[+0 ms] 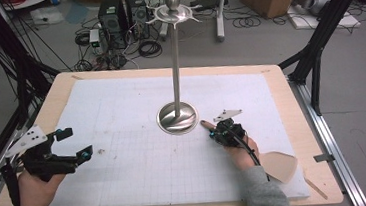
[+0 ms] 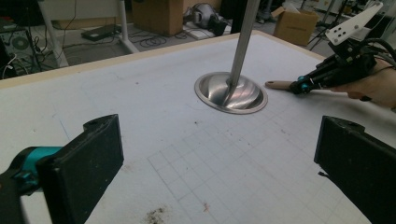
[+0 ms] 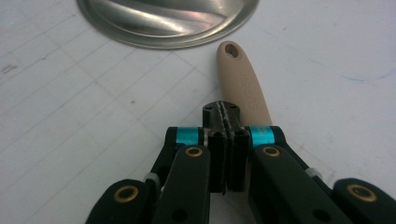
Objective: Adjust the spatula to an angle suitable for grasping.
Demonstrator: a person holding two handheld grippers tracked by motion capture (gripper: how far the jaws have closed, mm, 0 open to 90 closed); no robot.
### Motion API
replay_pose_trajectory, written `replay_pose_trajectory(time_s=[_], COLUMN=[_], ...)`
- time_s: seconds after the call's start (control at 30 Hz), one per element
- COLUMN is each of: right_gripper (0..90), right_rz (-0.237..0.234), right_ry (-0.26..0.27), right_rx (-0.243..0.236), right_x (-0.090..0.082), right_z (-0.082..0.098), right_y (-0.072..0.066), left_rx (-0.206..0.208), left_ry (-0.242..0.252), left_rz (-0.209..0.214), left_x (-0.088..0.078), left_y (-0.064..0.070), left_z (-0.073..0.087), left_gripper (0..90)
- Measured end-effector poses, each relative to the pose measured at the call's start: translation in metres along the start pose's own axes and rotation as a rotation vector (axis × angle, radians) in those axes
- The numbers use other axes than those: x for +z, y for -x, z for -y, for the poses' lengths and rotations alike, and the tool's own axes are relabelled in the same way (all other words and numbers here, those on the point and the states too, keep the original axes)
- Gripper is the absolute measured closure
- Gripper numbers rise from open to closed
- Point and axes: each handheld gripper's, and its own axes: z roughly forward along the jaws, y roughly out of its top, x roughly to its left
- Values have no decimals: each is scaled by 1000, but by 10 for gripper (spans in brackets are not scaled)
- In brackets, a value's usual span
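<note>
The right gripper's (image 3: 226, 112) two black jaws are pressing flat against each other with nothing showing between the pads. They are hovering over, or perhaps resting on, the beige plastic spatula (image 3: 243, 79); which one, I cannot tell. The spatula's handle is running out from under them. The handle's tip, with its hanging hole, is pointing at the round polished-steel base of the tall utensil stand (image 3: 168, 18) and lying just beside its rim, not touching it. From the high view, the broad blade of the spatula (image 1: 281, 167) is lying well away from that base, on the person's side of it, past the right hand.

The left gripper (image 2: 223, 149) is waiting well apart from the base on the other side, low over the white gridded mat (image 1: 127, 178), with its jaws standing wide apart and empty.

The work in hand looks like hanging the spatula on one of the hooks (image 1: 174, 14) at the stand's top. The risk is that closed jaws are not gripping anything: lifting now would be leaving the spatula behind. Pushing down or forward would be sliding the handle tip into the base, skewing it or nudging the stand. A later pinch too near the tip could also be covering the hole.
</note>
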Motion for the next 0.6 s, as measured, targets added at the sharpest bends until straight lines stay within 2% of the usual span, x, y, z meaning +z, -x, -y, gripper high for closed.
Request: replay_pose_trajectory(time_s=[0.17,0.6], right_gripper=[900,900], right_rz=[30,61], right_ry=[-2,12], right_rx=[23,89], right_x=[2,5], right_z=[-2,-3], right_y=[6,20], left_rx=[1,1], left_ry=[-1,-3], left_rz=[1,2], left_x=[0,1], left_y=[0,0], left_z=[0,0], left_gripper=[17,17])
